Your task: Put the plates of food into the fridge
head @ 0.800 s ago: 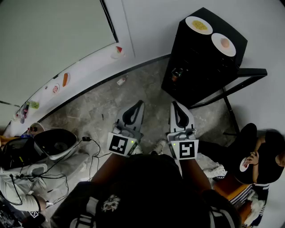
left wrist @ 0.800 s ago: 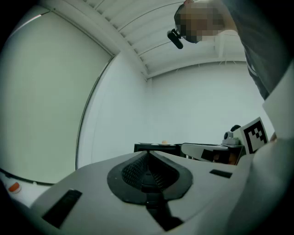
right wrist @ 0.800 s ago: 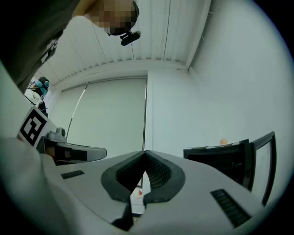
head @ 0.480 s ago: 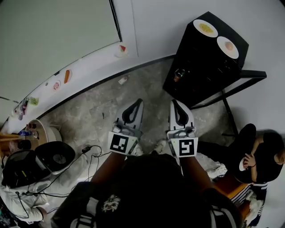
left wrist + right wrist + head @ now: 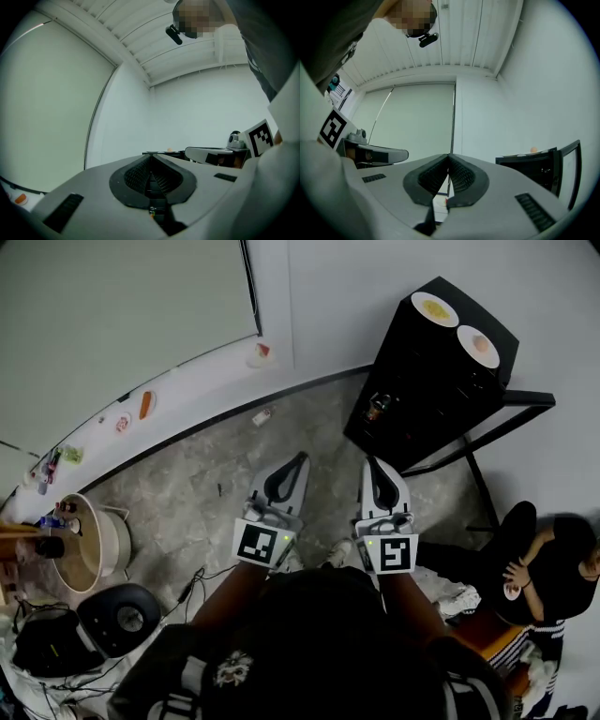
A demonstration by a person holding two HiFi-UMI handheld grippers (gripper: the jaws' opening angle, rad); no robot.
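plates (image 5: 434,308) on the black fridge (image 5: 412,399) lie upper right, nearer the closed, empty right tool (image 5: 368,463) than the closed left tool (image 5: 302,458).

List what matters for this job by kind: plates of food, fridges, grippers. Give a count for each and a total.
Plates of food: 2 (plate with yellow food, plate with pink food, both on top of the fridge)
Black fridge: 1
Grippers: 2 (left gripper, right gripper)
Total: 5

Beige tub (image 5: 92,549) on speckled floor (image 5: 206,486), black round object (image 5: 127,617) near it, seated person (image 5: 548,568) at right
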